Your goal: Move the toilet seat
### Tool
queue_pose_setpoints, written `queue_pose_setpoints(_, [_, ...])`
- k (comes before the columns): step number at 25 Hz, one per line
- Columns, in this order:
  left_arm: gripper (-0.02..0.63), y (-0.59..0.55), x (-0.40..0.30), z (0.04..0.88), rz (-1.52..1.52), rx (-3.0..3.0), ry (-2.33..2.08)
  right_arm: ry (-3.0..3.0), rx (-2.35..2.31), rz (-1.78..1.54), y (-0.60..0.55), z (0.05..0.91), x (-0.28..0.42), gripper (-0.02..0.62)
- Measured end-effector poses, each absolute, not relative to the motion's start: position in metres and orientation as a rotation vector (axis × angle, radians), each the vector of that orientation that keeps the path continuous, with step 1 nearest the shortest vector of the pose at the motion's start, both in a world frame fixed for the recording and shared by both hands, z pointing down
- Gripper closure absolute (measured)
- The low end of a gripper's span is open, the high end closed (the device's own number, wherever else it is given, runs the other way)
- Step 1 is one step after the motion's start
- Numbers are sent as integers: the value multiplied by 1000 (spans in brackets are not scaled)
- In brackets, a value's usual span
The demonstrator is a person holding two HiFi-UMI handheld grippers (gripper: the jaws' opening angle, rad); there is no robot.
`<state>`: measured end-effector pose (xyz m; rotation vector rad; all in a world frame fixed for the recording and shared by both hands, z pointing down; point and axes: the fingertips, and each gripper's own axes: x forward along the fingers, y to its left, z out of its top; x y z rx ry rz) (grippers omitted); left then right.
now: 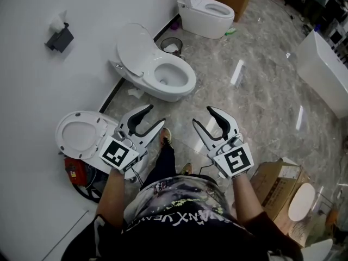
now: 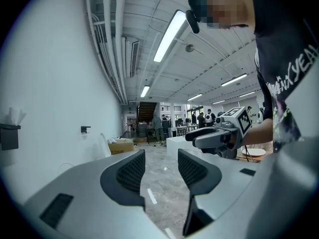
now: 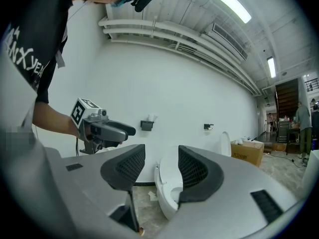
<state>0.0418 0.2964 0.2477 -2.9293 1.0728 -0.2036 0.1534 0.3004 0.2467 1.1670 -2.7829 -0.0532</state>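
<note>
A white toilet (image 1: 166, 78) stands against the wall ahead of me, its lid (image 1: 133, 45) raised and the seat ring (image 1: 175, 69) down on the bowl. The right gripper view frames the same toilet (image 3: 167, 193) between its jaws, still some way off. My left gripper (image 1: 156, 115) and right gripper (image 1: 203, 116) are held side by side at waist height above the floor. Both are open with nothing between their fingers. The left gripper (image 2: 160, 171) looks down the long hall. Each gripper appears in the other's view: the right gripper (image 2: 214, 136), the left gripper (image 3: 107, 131).
A second toilet (image 1: 79, 135) sits close at my left, partly behind the left gripper, with a red object (image 1: 73, 170) beside it. A third toilet (image 1: 206, 12) is farther back. A black tissue holder (image 1: 58, 38), waste bin (image 1: 172, 45), cardboard boxes (image 1: 280, 186) and white tub (image 1: 323, 72) stand around.
</note>
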Motion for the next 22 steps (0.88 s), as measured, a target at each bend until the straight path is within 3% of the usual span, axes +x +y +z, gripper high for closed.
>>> queue_pose_setpoints(22, [387, 139, -7, 284, -201, -3016, 1086, -2702, 1172, 28, 152, 274, 111, 396])
